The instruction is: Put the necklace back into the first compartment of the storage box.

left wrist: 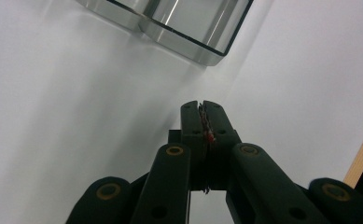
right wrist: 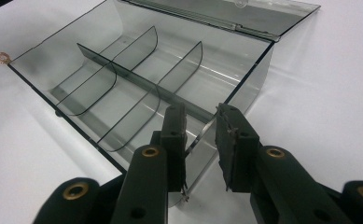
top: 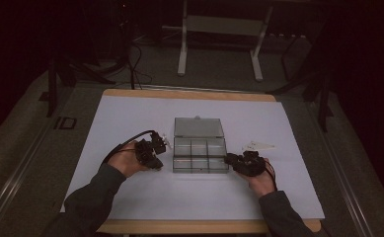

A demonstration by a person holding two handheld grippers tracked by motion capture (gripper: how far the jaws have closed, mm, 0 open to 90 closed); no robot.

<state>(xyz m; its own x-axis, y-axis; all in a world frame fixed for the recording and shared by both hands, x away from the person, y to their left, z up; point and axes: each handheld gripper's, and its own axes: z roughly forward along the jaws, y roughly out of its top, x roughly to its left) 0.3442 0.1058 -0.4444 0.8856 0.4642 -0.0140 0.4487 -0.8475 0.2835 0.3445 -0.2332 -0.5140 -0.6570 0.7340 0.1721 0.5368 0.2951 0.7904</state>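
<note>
Left claw [left wrist: 202,106] clenched, perhaps pinching tiny red thing; right claw [right wrist: 202,122] released beside compartment box [right wrist: 137,84].

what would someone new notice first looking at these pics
A clear smoky plastic organiser box with its lid open sits at the middle of the white table, its divided compartments looking empty. The black left gripper rests just left of the box with fingers pressed together on something small and red. The black right gripper is at the box's right wall, fingers apart.
</note>
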